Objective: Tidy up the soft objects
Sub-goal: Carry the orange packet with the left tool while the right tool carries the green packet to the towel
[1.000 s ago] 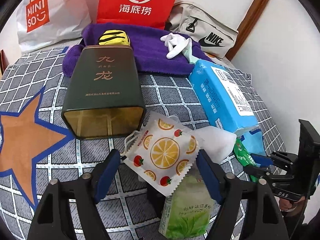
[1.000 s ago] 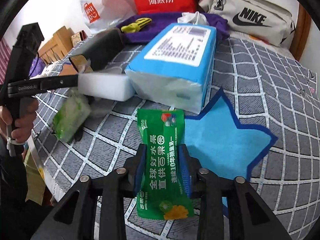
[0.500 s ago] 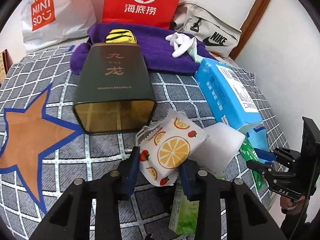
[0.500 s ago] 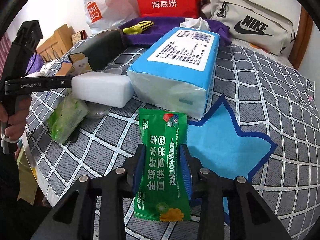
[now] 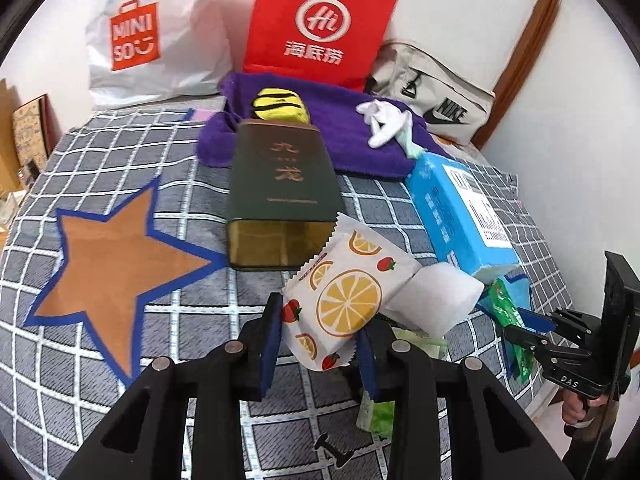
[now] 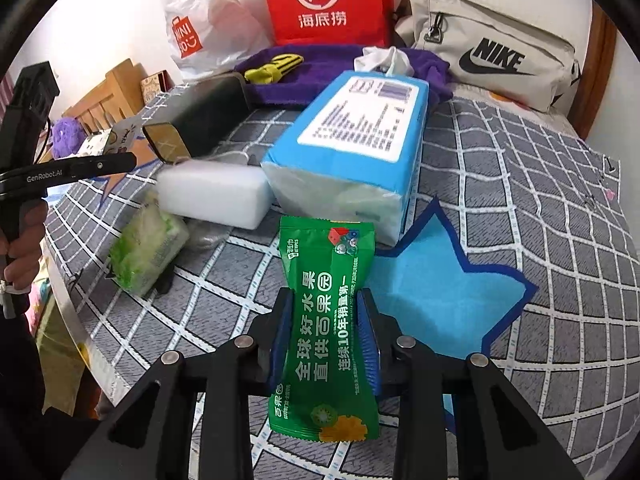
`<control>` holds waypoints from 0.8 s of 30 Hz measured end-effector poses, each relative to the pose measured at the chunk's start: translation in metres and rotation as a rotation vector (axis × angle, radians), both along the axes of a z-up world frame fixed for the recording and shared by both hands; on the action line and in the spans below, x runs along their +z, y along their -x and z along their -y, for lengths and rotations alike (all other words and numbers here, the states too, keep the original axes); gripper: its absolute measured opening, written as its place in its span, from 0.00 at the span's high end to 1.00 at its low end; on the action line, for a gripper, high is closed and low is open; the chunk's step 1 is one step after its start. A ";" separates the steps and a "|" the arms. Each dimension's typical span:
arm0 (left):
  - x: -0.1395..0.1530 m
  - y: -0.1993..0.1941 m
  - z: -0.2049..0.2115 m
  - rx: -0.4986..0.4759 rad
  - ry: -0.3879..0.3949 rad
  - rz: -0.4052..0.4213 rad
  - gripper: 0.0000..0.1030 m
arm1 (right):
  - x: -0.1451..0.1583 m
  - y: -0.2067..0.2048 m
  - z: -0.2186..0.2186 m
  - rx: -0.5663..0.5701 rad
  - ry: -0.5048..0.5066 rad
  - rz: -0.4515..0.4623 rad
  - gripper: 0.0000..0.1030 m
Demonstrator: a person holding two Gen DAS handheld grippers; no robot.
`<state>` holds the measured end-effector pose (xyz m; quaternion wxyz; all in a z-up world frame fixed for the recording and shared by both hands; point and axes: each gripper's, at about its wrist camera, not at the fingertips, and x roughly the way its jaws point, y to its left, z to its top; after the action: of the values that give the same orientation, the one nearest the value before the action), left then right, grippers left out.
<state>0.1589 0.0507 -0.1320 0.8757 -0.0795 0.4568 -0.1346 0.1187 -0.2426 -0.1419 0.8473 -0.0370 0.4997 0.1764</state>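
A grey checked bedspread (image 5: 120, 360) with star patches covered the bed, where a red bag (image 5: 320, 24), a white bag (image 5: 156, 36) and a beige pouch (image 6: 492, 44) stood against the wall. A purple towel (image 5: 340, 136) lay before them. A blue tissue pack (image 6: 360, 152) rested beside a dark green tin (image 5: 280, 176) lying on its side, with a white foam block (image 6: 216, 192) just beside the pack. A pale green packet (image 6: 148, 252) lay near the block. The left gripper (image 5: 316, 344) pinched a fruit-print sachet (image 5: 344, 300), raised in front of the tin's open mouth. The right gripper (image 6: 324, 340) clamped a green wipes packet (image 6: 328, 320), held above the bedspread near a blue star.
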 end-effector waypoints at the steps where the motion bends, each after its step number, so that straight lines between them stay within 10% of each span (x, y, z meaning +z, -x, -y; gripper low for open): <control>1: 0.002 0.001 -0.002 0.004 0.001 0.004 0.69 | 0.002 0.000 0.000 -0.001 -0.003 0.003 0.70; 24: 0.046 -0.017 -0.006 0.094 -0.012 0.020 0.69 | 0.068 -0.023 -0.005 0.039 -0.112 0.110 0.73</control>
<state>0.1763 0.0572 -0.0861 0.8861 -0.0945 0.4445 -0.0914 0.1414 -0.2375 -0.0738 0.8707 -0.0088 0.4408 0.2182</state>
